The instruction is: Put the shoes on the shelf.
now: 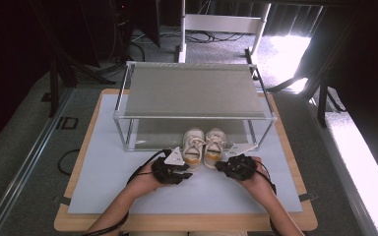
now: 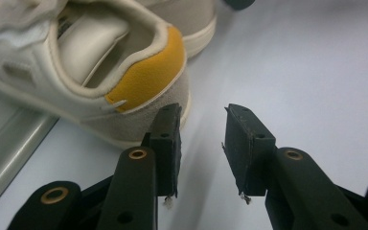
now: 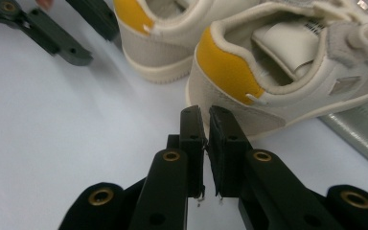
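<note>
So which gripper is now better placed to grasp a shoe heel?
Probably the left gripper: its jaws stand open beside the left shoe heel. The right gripper is shut.

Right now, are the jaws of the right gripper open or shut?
Shut: in the right gripper view, the right gripper has nearly touching jaws, nothing between them, just behind a shoe heel.

Shoes' (image 2: 100,72) toes cut off.

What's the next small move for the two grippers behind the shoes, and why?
Probably reopen both and ease forward over the heels. The right gripper is shut on nothing, just short of the right shoe; the left gripper stands open beside the left shoe, gripping nothing. Both shoes sit on the mat, toes toward the rack.
</note>
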